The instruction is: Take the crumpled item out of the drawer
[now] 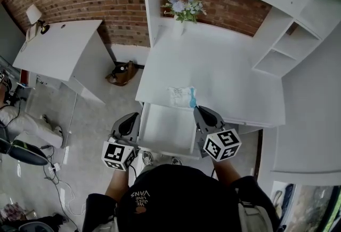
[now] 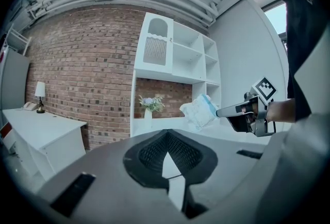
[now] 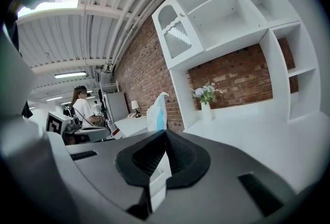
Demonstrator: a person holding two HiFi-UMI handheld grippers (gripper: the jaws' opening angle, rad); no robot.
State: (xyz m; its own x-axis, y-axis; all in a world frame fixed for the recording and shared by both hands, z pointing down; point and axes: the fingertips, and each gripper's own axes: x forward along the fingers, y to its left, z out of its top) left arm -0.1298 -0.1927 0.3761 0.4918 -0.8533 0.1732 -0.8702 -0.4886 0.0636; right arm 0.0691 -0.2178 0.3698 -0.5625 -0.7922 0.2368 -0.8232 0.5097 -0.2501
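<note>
The crumpled item (image 1: 182,96), a white packet with a blue edge, is pinched at its lower right corner by my right gripper (image 1: 195,108), which is shut on it. It hangs just above the front edge of the white desk (image 1: 224,71), behind the open drawer (image 1: 165,130). The right gripper view shows the crumpled item (image 3: 156,112) standing up from the closed tips of the right gripper (image 3: 164,133). My left gripper (image 1: 132,117) hovers at the drawer's left side, shut and empty. In the left gripper view, the crumpled item (image 2: 198,112) hangs from the right gripper (image 2: 223,110), beyond the left gripper (image 2: 167,133).
A vase of flowers (image 1: 183,9) stands at the back of the desk, with white shelves (image 1: 287,44) to the right. To the left is a second white desk (image 1: 58,47) with a lamp (image 1: 34,15). A brown bag (image 1: 123,72) lies on the floor. A person (image 3: 82,107) sits in the background.
</note>
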